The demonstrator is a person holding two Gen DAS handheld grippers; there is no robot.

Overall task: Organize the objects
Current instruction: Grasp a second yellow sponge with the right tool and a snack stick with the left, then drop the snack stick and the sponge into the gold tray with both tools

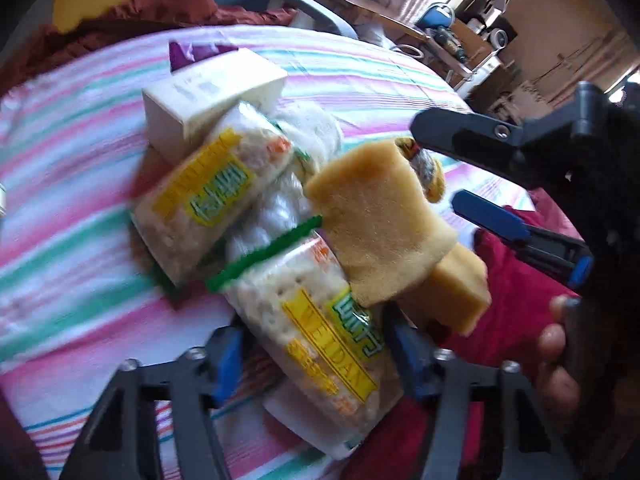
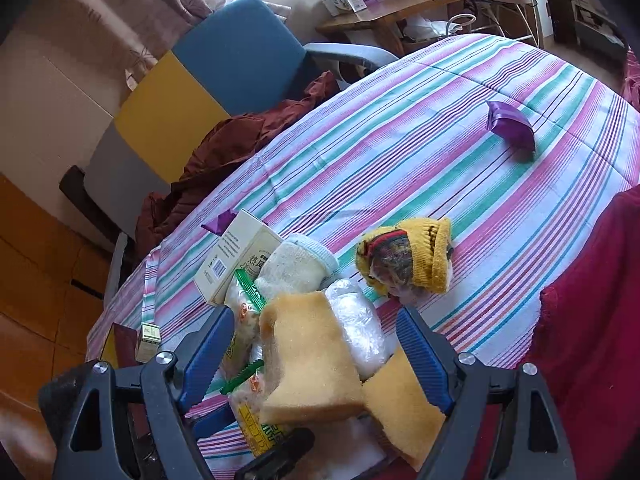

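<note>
A cracker packet [image 1: 320, 344] with a yellow label lies between the blue pads of my left gripper [image 1: 316, 344], which sit against its long sides. A second packet [image 1: 200, 200] lies beyond it beside a white box [image 1: 208, 92]. Two yellow sponges [image 1: 376, 220] [image 1: 456, 288] rest on the pile, over a clear plastic bundle [image 2: 360, 320]. My right gripper [image 2: 316, 320] hovers open above the upper sponge [image 2: 308, 360] and touches nothing. It also shows as the right gripper [image 1: 436, 164] at the right edge of the left wrist view. A yellow knitted sock ball [image 2: 408, 260] lies just behind the pile.
All of it lies on a striped bedspread [image 2: 400, 120]. A purple pouch [image 2: 512, 124] sits far back. Red fabric [image 2: 592, 320] borders the right side and a brown cloth [image 2: 224, 152] the left. A small box [image 2: 148, 340] is near the left edge, and a blue chair [image 2: 240, 48] stands behind.
</note>
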